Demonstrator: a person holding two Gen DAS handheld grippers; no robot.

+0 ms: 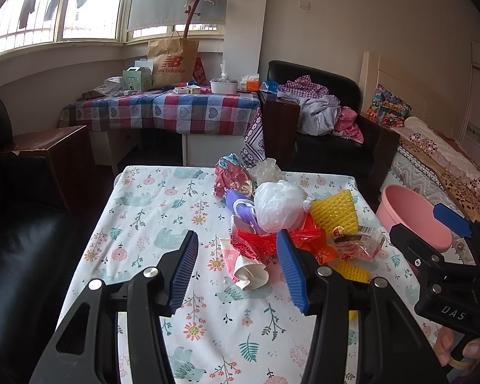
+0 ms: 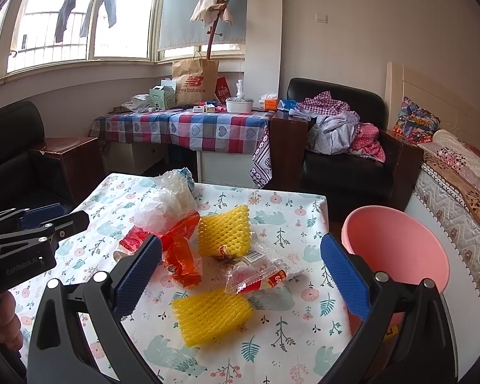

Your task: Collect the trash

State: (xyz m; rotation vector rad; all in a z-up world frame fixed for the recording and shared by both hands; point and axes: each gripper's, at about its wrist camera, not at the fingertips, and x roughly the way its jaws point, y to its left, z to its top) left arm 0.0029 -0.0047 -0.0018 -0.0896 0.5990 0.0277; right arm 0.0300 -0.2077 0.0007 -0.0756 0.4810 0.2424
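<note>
A heap of trash lies on the floral tablecloth point(image 1: 163, 211): a white plastic bag point(image 1: 280, 204), a red crumpled wrapper point(image 1: 232, 176), yellow foam netting point(image 1: 336, 212), red packaging point(image 1: 256, 240) and a crushed paper cup point(image 1: 249, 272). My left gripper point(image 1: 238, 268) is open, its blue pads either side of the paper cup. In the right wrist view my right gripper point(image 2: 240, 275) is open above a clear snack wrapper point(image 2: 259, 276) and a yellow foam net point(image 2: 212, 316). An orange wrapper point(image 2: 180, 256) and another yellow net point(image 2: 225, 232) lie beyond. A pink bucket point(image 2: 396, 246) stands off the table's right edge.
Black armchairs point(image 1: 22, 224) stand to the left and at the back right point(image 2: 352, 160). A checked-cloth table point(image 1: 163, 108) with a paper bag and boxes is against the window. A bed point(image 2: 457, 192) runs along the right. A hand point(image 2: 3, 323) holds the left gripper.
</note>
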